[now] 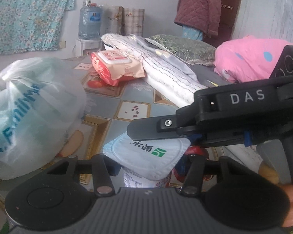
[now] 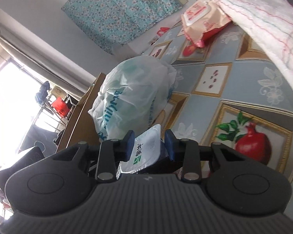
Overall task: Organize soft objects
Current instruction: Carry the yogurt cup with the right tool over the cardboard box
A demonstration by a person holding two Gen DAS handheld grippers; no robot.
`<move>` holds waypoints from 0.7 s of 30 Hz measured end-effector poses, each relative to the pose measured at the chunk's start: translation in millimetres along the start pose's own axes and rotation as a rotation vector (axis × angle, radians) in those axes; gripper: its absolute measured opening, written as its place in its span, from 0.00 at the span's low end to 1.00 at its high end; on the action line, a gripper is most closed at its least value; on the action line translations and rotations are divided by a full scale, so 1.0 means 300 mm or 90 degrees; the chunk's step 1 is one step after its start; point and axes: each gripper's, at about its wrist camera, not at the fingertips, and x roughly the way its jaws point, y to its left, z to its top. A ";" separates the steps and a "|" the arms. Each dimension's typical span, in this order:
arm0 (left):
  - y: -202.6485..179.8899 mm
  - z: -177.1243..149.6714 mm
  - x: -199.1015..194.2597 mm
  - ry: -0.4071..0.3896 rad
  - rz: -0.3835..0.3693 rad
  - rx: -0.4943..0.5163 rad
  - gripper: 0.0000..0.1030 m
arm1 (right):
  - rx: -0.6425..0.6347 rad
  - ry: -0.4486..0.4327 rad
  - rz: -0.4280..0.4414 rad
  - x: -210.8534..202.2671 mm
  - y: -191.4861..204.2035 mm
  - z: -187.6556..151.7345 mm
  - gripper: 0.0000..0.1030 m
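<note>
A yogurt cup with a white foil lid [image 1: 146,154] stands between the jaws of my left gripper [image 1: 146,168]. Its pads sit against the cup's sides, mostly hidden under the lid. From the right, my right gripper reaches in, and its upper finger [image 1: 156,130] lies across the lid's far edge. In the right wrist view the cup's lid [image 2: 146,150] is pinched between the blue pads of the right gripper [image 2: 149,146]. A tied white plastic bag [image 1: 29,113] [image 2: 132,97] bulges just left of the cup.
The patterned tablecloth [image 1: 136,89] [image 2: 244,78] carries a red wet-wipes pack [image 1: 117,66] [image 2: 203,19] and a folded white towel [image 1: 166,68] [image 2: 263,19]. Behind lie a green pillow [image 1: 185,46] and a pink bundle [image 1: 248,58]. A person in a maroon jacket [image 1: 199,9] stands at the back.
</note>
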 end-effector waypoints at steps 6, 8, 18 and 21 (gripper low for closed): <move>0.063 0.041 -0.144 -0.052 0.034 -0.014 0.51 | -0.041 0.010 0.045 0.029 0.143 0.039 0.32; 0.094 0.063 -0.207 -0.073 0.059 -0.021 0.51 | -0.066 0.019 0.069 0.051 0.218 0.062 0.32; 0.355 0.159 -0.527 -0.136 0.248 -0.067 0.51 | -0.214 0.112 0.209 0.329 0.666 0.152 0.32; 0.452 0.166 -0.587 -0.123 0.296 -0.089 0.51 | -0.221 0.174 0.247 0.466 0.776 0.155 0.32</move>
